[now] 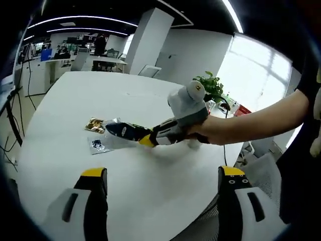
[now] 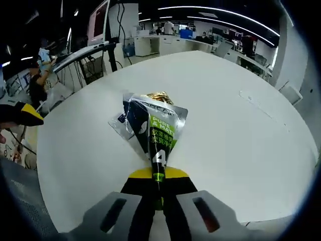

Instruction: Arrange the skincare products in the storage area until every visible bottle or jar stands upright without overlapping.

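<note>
— Spreading across both views: round white table [image 1: 150, 95], mid-frame. Anything on it?

— Right gripper [image 2: 158, 176], bottom centre of right gripper view, clenched on a dark foil sachet [image 2: 156, 126] with green print, held at mid-frame.

— And the left gripper [image 1: 163, 173]?

— Bottom of left gripper view, jaws released, grasping nothing.

— Smaller bits?

— Gold packet [image 1: 94, 124] and small blue sachet [image 1: 98, 145], left of centre on tabletop.

the sachet [image 2: 155, 131] pinched in the right gripper [image 2: 158, 187] looks like glossy foil, crinkled, with silvery edges and a dark-and-green printed face. at its 12 o'clock a gold packet [image 2: 159, 96] shines like metallic foil. the white table [image 2: 235, 130] is smooth and matt. gripper jaws look like matt plastic.
</note>
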